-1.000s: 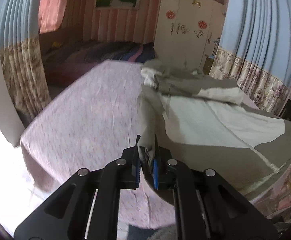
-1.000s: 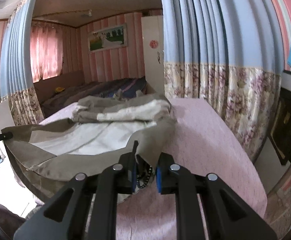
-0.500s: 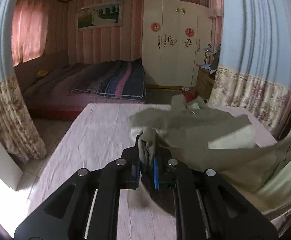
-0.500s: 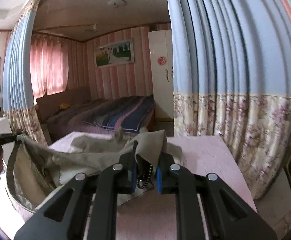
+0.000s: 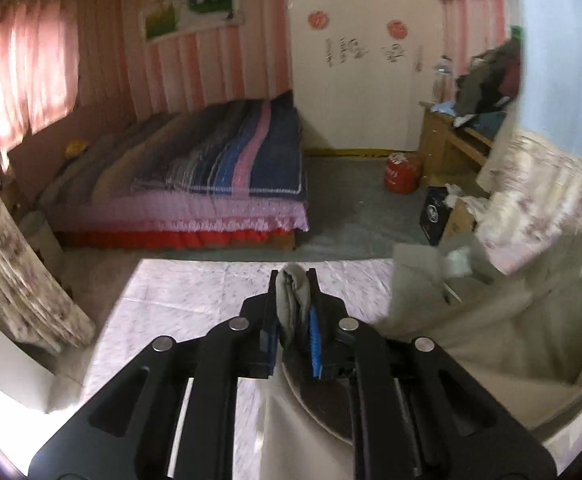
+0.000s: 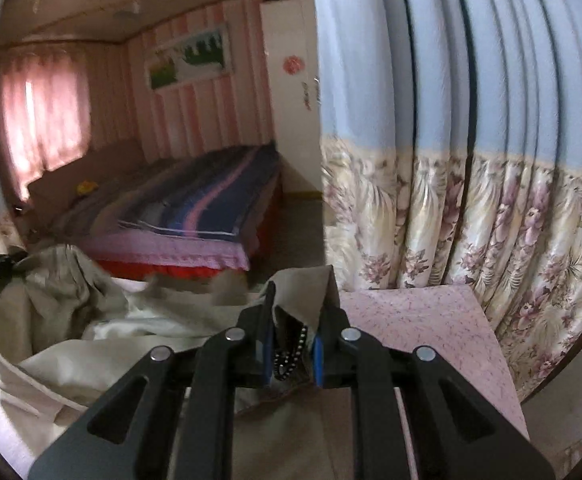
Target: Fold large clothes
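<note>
Garment point(image 5: 491, 320) carried forward; chain point(image 6: 289, 354) right-view only

Two tongs point(image 5: 293, 312), one garment point(image 5: 471, 320), likely one bed point(image 5: 219, 176).

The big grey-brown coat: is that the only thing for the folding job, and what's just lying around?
For the job:
- coat
- left hand-held gripper
- right hand-held gripper
- pink-covered table

Just lying about:
- striped bed
- red canister
- flowered curtain

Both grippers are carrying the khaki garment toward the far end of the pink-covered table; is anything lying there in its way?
Nothing visible: the pink cloth-covered table ahead of the left gripper is bare, and so is the corner beyond the right gripper. Only the khaki garment itself is on it.
</note>
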The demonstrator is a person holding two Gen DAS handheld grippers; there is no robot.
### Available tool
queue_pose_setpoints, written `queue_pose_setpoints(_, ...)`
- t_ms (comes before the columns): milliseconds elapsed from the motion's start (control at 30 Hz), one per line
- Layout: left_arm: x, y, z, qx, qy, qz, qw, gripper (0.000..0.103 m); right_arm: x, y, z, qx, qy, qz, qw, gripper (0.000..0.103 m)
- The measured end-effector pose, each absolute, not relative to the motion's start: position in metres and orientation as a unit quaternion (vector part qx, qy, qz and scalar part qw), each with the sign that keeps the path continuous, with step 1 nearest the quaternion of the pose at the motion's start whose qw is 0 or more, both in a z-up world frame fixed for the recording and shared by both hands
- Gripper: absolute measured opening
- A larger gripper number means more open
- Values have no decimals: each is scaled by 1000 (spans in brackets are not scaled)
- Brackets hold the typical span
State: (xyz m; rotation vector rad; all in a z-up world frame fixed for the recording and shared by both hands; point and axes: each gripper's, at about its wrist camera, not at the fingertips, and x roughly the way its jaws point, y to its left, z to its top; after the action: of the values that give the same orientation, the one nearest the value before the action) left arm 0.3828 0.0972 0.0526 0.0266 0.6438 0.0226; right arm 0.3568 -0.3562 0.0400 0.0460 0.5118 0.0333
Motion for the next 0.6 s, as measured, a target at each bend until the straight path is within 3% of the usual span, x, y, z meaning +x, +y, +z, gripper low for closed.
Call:
queue_pose_setpoints(400, 519, 132, -49, 41, 379, 103, 919, 11, 486, -343, -56, -32, 387, -8, 922, 18)
queue_pose_setpoints(467, 528, 152, -41, 37, 376, 130, 917, 11, 492, -341, -53, -41, 403, 0, 914, 28)
queue_pose_setpoints(500, 529, 157, -33, 43, 366, 140, 919, 11, 492, -346, -46, -21, 410, 19, 912, 46)
queue_pose_setpoints(533, 528, 162, -23, 50, 355, 147, 922, 11, 491, -353, -36, -1, 401, 19, 916, 85)
queue_pose_setpoints(567, 525, 168, -11, 50, 348, 146, 925, 11, 490, -359, -26, 11, 388, 6, 922, 100)
queue_pose_setpoints(600, 519, 173, -1, 44, 345, 143, 927, 14, 486, -372, -11, 40, 373, 0, 927, 101)
